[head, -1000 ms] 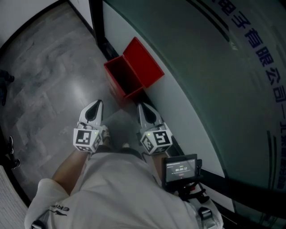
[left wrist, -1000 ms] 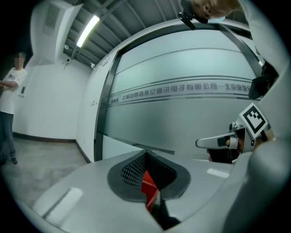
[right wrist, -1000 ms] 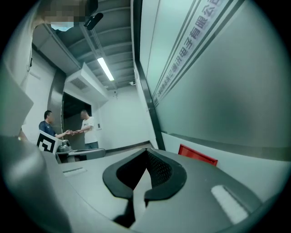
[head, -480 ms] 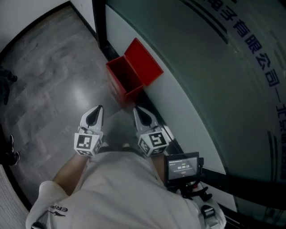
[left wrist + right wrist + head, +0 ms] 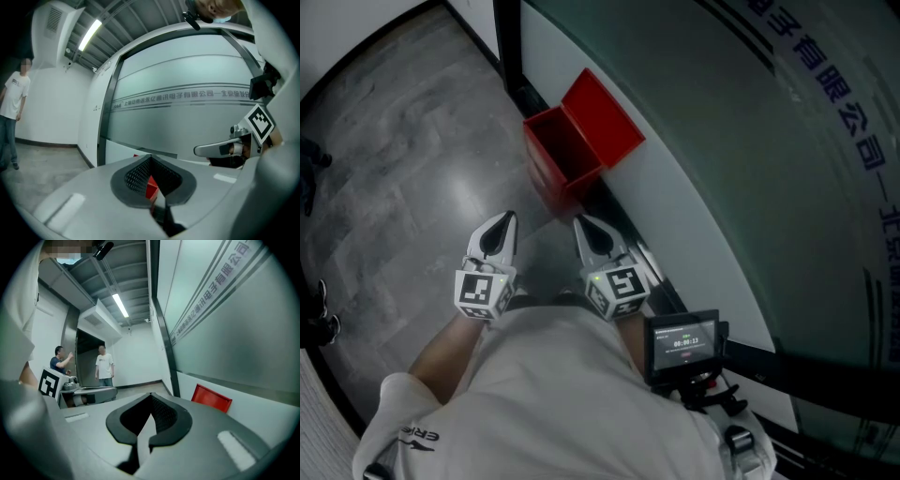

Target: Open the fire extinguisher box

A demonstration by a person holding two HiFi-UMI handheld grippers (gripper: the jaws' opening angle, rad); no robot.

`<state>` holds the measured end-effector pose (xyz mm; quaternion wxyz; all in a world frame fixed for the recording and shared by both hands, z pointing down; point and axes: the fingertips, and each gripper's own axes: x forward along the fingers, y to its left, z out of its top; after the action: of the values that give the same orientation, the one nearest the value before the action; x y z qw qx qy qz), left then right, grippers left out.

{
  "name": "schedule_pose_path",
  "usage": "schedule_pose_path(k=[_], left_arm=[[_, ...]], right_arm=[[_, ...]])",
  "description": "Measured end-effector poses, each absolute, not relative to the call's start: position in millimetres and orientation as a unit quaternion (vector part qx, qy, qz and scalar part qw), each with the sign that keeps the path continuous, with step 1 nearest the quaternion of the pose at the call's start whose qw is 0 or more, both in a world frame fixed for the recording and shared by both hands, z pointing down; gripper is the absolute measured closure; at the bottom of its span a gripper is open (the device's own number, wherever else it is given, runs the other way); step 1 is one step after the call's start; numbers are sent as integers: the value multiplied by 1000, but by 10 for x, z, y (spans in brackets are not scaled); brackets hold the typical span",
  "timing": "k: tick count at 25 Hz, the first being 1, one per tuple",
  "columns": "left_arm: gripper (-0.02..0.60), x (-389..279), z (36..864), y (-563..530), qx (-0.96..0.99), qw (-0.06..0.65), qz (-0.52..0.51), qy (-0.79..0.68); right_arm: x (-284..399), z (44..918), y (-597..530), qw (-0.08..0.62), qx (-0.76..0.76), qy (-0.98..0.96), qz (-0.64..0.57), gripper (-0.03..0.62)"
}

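The red fire extinguisher box (image 5: pixel 555 159) stands on the grey floor against the wall, its top open and its lid (image 5: pixel 605 114) tilted back on the white wall base. No contents show inside it. My left gripper (image 5: pixel 500 225) and right gripper (image 5: pixel 583 229) hover side by side near my body, both short of the box, shut and empty. A sliver of the box (image 5: pixel 151 186) shows in the left gripper view behind the shut left gripper (image 5: pixel 150 160). In the right gripper view the lid (image 5: pixel 212 398) lies right of the shut right gripper (image 5: pixel 151 397).
A frosted glass wall (image 5: pixel 741 159) with blue lettering runs along the right, and a black door post (image 5: pixel 504 47) stands behind the box. A small screen device (image 5: pixel 682 345) hangs at my waist. People stand far off (image 5: pixel 104 364), (image 5: pixel 11 112). Grey floor (image 5: pixel 394 169) spreads left.
My right gripper has drifted a little left, closer to the left one. The box looks the same, open throughout.
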<state>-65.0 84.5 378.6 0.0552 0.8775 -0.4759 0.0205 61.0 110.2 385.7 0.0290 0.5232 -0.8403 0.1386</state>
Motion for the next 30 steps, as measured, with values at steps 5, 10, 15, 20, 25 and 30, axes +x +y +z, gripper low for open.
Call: schedule_pose_path(k=[5,10,15,20,25,30], left_arm=[[580,-742,3851,861,873,63,22,-482],[580,-783,3837,840,872,56,23,-485],[579,-815,3875,804,869,60,23,-490],[580,-806,3840,767,869,58,21,-492],[580,-804,3840,724,868,62,24,-492],[580,-810,3819,680,870,58,26,-489]], right_arm=[[563,3916,1103,34,520,-842,140,583],[506,3920,1040,38,515,-844,141,583],[458,3915,980,40,510,-848,138,583],[439,3880,927,41,508,-850,137,582],[455,3893,880,38,508,-849,139,583],[434,3888,835,40,507,-850,137,582]])
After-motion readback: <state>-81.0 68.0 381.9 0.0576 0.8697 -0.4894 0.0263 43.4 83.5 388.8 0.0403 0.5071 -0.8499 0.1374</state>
